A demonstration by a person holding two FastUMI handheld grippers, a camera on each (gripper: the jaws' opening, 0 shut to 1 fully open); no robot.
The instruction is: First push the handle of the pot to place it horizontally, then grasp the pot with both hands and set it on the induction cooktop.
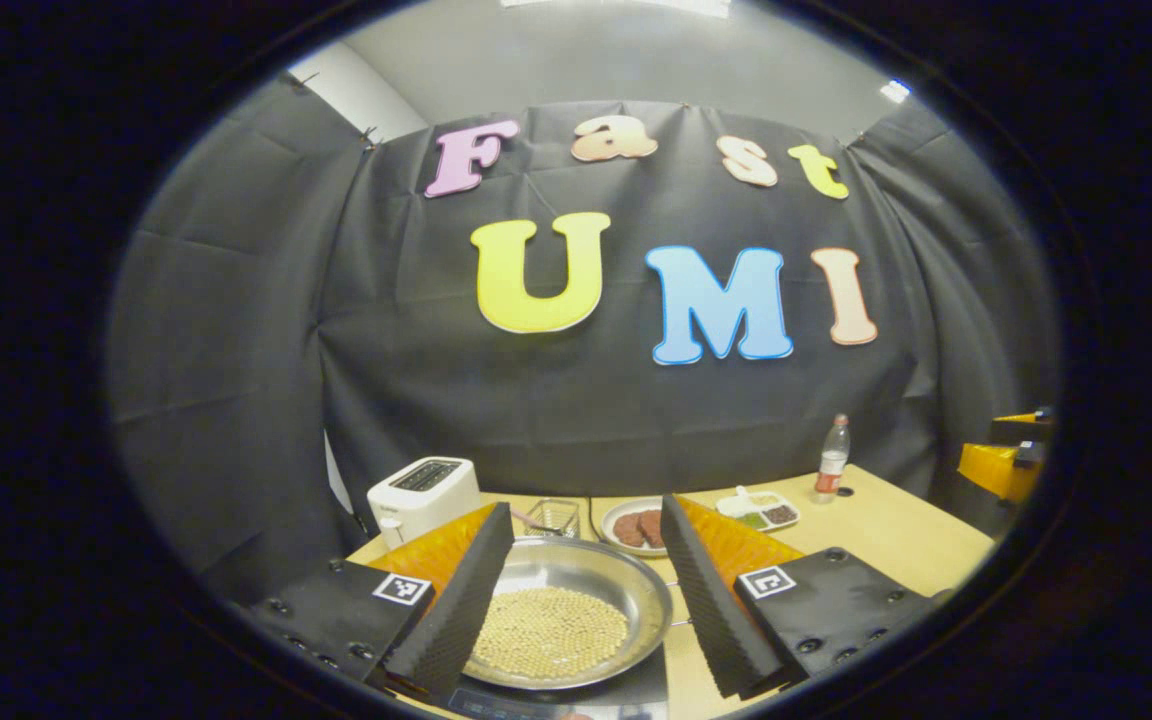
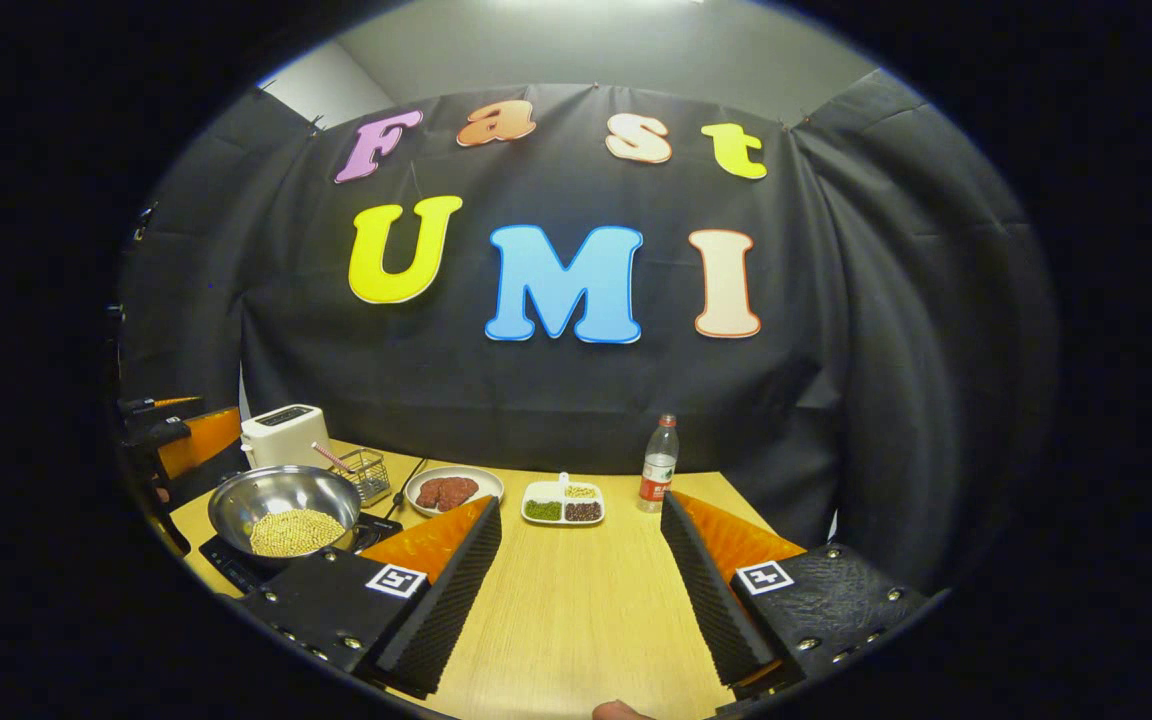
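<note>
Pot (image 2: 284, 510) of pale round beans sits on the dark cooktop (image 2: 236, 566) at the left end of the wooden table (image 2: 576, 610), its metal bowl resting flat on the glass. From the left gripper view the pot (image 1: 576, 610) lies just ahead, between that gripper's two fingers, which stand wide apart and do not touch its rim; the left gripper (image 1: 586, 600) hangs over the near edge of the cooktop (image 1: 536, 700). From the right gripper view the pot is well off to the left, and the right gripper (image 2: 581, 590) hovers over bare table, its fingers also spread wide with nothing between them. Behind the pot stand a white toaster (image 2: 284, 435) and a small wire basket (image 2: 364, 472). Farther right are a plate of brown patties (image 2: 454, 490), a divided dish of beans (image 2: 563, 503) and a water bottle (image 2: 659, 463), all near the black cloth wall
</note>
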